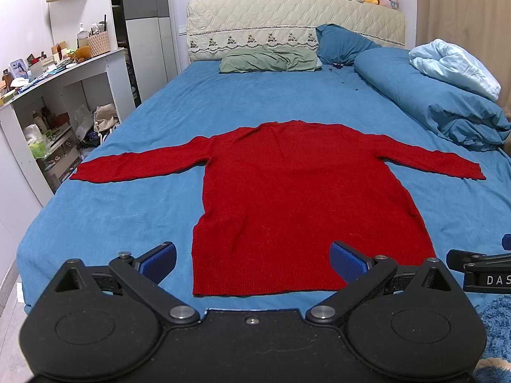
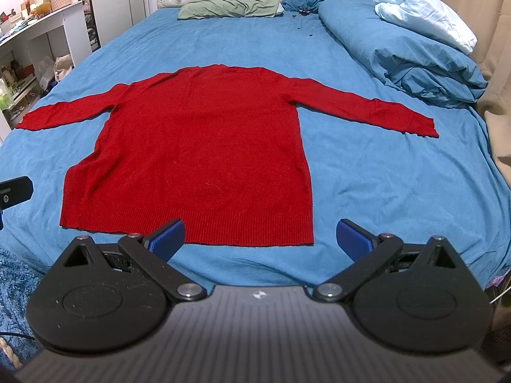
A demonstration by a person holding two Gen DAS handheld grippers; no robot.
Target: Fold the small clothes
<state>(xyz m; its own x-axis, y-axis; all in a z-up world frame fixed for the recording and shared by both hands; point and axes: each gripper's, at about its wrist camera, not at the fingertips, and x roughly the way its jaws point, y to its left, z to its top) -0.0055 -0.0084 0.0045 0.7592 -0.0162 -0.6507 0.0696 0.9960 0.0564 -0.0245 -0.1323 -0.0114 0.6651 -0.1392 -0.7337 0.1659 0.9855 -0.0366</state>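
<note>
The red sweater [image 1: 306, 198] is spread lengthwise ahead; its hem is faced, seemingly untouched, by both wide-open grippers [image 1: 252, 261] [image 2: 260, 236].

Left hand-held gripper [image 1: 252, 260] and right hand-held gripper [image 2: 260, 234], both level, blue-padded fingers spread wide.

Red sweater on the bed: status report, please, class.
Left gripper and right gripper open, empty, near the hem. Red sweater flat, sleeves spread, unfolded. Nothing on it.
</note>
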